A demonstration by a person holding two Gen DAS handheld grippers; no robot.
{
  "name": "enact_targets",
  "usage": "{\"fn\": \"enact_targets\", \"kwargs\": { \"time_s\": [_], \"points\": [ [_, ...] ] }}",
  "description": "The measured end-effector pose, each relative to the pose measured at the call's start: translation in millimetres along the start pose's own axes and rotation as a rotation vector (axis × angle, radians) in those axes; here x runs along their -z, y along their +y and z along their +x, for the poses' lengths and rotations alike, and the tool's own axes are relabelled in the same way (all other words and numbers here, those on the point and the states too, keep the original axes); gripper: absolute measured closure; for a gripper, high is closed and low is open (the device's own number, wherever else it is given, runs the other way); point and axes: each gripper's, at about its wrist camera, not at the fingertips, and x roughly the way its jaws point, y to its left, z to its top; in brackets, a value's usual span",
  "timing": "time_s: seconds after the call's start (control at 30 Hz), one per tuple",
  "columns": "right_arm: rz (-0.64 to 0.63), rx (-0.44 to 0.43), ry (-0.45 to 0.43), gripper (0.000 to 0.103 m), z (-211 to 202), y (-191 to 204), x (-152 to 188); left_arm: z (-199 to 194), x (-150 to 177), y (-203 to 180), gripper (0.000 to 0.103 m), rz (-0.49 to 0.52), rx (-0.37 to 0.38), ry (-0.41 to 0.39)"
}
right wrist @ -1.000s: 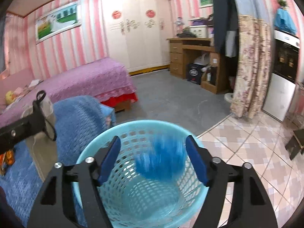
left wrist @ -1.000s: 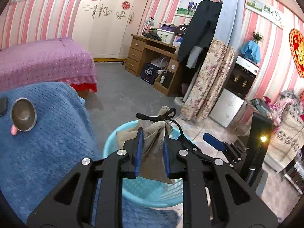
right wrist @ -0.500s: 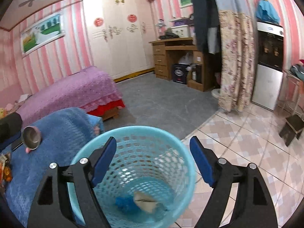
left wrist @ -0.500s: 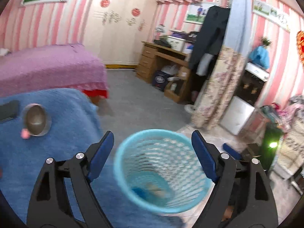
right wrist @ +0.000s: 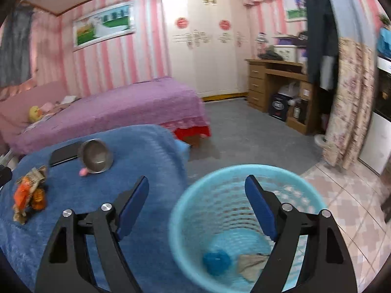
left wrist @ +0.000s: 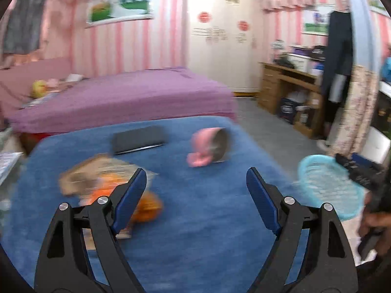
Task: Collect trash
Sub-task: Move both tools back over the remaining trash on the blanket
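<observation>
The beige bag (right wrist: 254, 265) now lies in the basket (right wrist: 244, 171), dropped by the left gripper (left wrist: 195, 185). Both grippers, the right gripper (right wrist: 196, 193) too, have spread, empty jaws. The orange wrapper (left wrist: 144, 205) is probably next.

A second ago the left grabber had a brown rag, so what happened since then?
The left gripper let go of the brown rag, which now lies in the blue basket beside the blue ball, then swung over the blue blanket toward the orange wrappers. The right gripper stayed open, empty. The metal bowl hasn't moved.
</observation>
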Motion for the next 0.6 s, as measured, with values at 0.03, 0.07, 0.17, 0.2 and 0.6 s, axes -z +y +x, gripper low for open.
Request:
{"fn": "enact_targets", "kwargs": {
  "time_s": [0.03, 0.07, 0.17, 0.2, 0.6],
  "points": [
    [-0.011, -0.019, 0.004, 0.023, 0.7, 12.0, 0.9, -2.6, 3.4, 13.3, 0.02, -0.005, -0.024, 0.003],
    [-0.028, -0.042, 0.01, 0.023, 1.9, 27.6, 1.6, -7.0, 7.4, 31.2, 0.02, -0.013, -0.057, 0.003],
    [-0.076, -0.107, 0.014, 0.023, 0.8, 72.1, 5.8, -16.0, 15.3, 66.5, 0.02, -0.033, -0.113, 0.001],
    [-0.092, -0.133, 0.015, 0.023, -0.8, 87.1, 7.9, -19.0, 18.4, 79.5, 0.02, -0.05, -0.121, 0.0],
    [-0.253, -0.318, 0.021, 0.023, -7.9, 220.1, 35.0, -19.0, 52.0, 173.4, 0.02, -0.193, -0.164, 0.033]
  ]
}}
